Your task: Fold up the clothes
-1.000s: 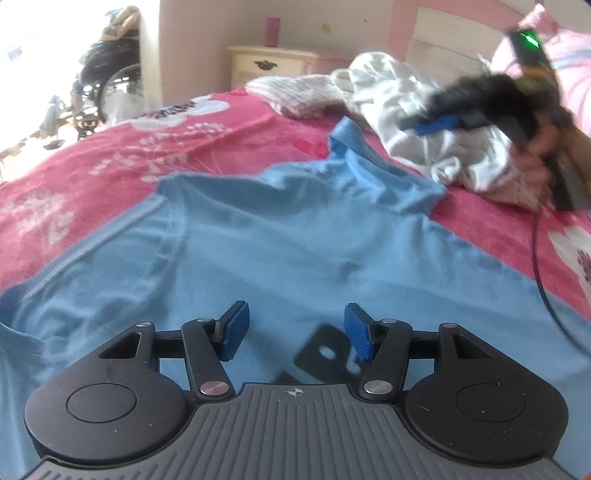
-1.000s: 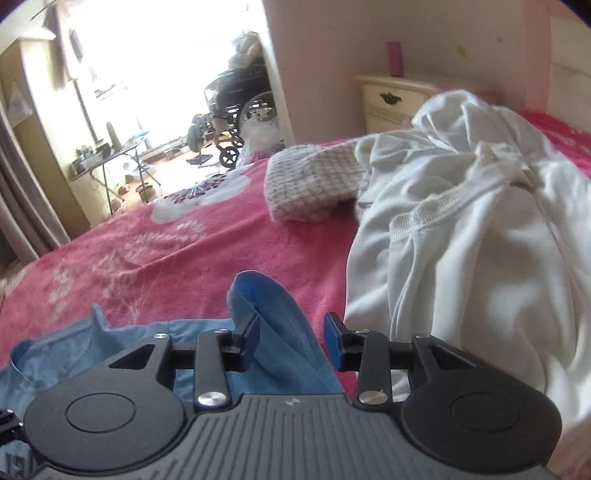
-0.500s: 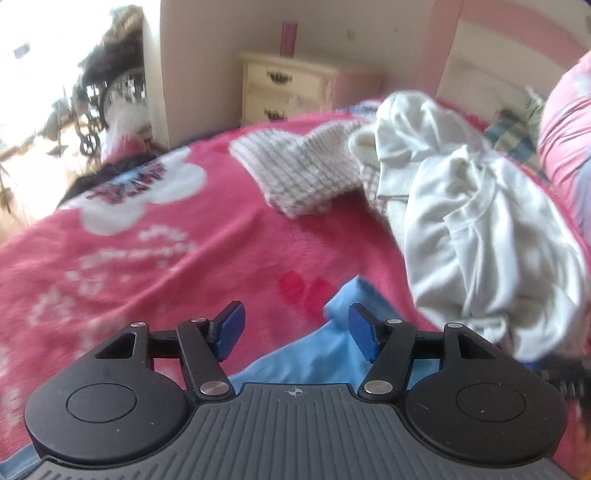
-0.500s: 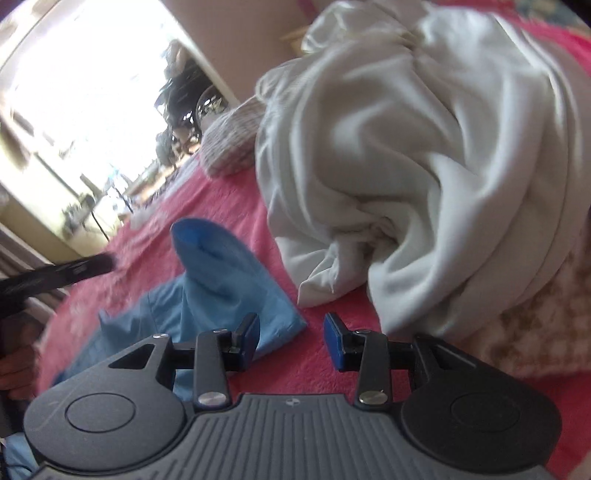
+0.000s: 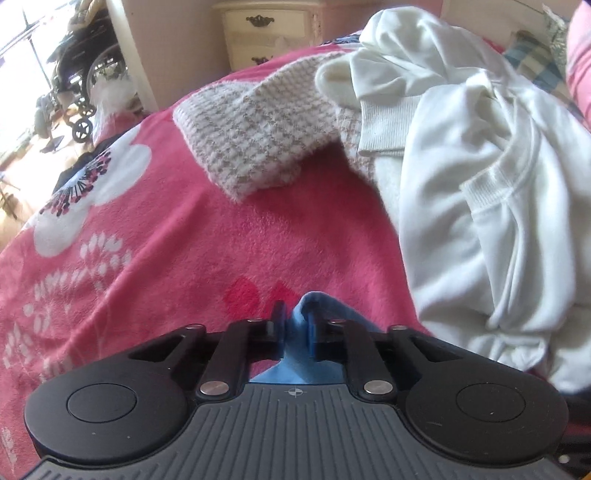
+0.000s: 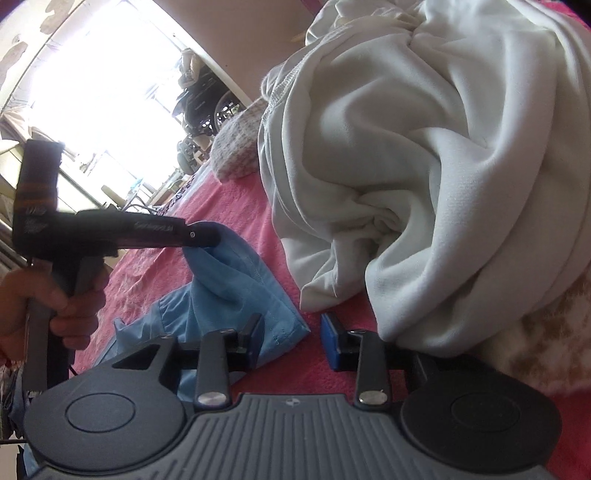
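Note:
A light blue shirt [image 6: 236,280] lies on the pink floral bedspread [image 5: 155,236]. My left gripper [image 5: 294,326] is shut on the tip of the blue shirt's sleeve [image 5: 314,306]. In the right wrist view that same left gripper [image 6: 201,236] pinches the sleeve's top, held by a hand [image 6: 55,295]. My right gripper [image 6: 291,334] stands open low over the bedspread, its left pad touching the sleeve's hem corner [image 6: 284,332], nothing between its fingers. Most of the shirt is hidden behind the gripper bodies.
A pile of white garments [image 5: 480,192] fills the right of the bed, close beside my right gripper [image 6: 424,166]. A checked beige knit [image 5: 258,125] lies behind. A cream nightstand [image 5: 266,29] and a wheelchair [image 5: 81,85] stand past the bed.
My left gripper has moved forward to the sleeve tip and shut on it. My right gripper has swung down beside the sleeve's hem and opened wider.

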Tool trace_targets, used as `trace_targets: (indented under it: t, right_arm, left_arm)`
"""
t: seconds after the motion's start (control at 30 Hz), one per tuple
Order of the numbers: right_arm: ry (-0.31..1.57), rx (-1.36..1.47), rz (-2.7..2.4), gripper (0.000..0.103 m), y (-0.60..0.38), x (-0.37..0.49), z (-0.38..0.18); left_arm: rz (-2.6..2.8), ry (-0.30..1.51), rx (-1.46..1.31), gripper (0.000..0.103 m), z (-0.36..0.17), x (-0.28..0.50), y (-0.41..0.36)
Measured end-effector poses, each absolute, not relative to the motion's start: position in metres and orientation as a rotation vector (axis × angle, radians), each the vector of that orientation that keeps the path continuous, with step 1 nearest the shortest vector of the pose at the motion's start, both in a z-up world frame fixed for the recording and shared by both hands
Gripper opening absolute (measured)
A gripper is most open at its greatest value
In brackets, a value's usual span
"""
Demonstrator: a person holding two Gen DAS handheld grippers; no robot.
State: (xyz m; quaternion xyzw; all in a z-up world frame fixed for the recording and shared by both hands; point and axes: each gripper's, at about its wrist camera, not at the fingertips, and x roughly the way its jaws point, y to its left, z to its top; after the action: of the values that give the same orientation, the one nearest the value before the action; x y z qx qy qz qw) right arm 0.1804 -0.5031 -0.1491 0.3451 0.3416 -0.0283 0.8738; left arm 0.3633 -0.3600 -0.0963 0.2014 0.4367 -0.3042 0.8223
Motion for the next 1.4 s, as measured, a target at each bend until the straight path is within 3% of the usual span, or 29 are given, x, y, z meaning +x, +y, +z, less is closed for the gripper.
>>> trace_targets:
  t: [0.07,0.13,0.43,0.6,0.67,0.83,1.1,1.13,1.23,1.4]
  right_arm:
    - [0.709,0.713,-0.07,0.007,-0.505,0.177,-0.151]
    - [0.69,0.711,-0.082,0.0,-0.507,0.173,-0.148]
    - [0.58,0.569,-0.065,0.0,-0.48,0.164,-0.098]
    - [0.663,0.626,-0.033,0.011,-0.487,0.18,-0.11]
    - [0.692,0.609,-0.029,0.027,-0.485,0.182,-0.116]
    - [0.757,0.571,-0.019,0.034,-0.482,0.189,-0.13]
    - [0.735,0.824,-0.075,0.035,-0.501,0.19,-0.156]
    - [0.722,0.843,-0.076,0.034,-0.502,0.191,-0.159]
    - [0.696,0.872,-0.102,0.005,-0.505,0.188,-0.161]
    - [0.628,0.857,-0.112,0.003,-0.502,0.169,-0.147]
  left_arm:
    - [-0.645,0.911,0.42,0.001,-0.093,0.362,-0.364]
    - [-0.651,0.882,0.408,0.0,-0.086,0.359,-0.366]
    - [-0.697,0.875,0.231,0.0,-0.049,0.358,-0.338]
    - [-0.694,0.841,0.254,0.0,-0.056,0.357,-0.333]
    - [-0.678,0.832,0.276,0.0,-0.061,0.357,-0.335]
    - [-0.636,0.853,0.242,0.0,-0.065,0.36,-0.335]
    - [-0.68,0.834,0.29,0.0,-0.065,0.348,-0.357]
    - [-0.684,0.836,0.286,0.0,-0.065,0.347,-0.359]
    - [-0.686,0.842,0.279,0.0,-0.065,0.343,-0.366]
    - [-0.664,0.82,0.283,0.0,-0.059,0.346,-0.364]
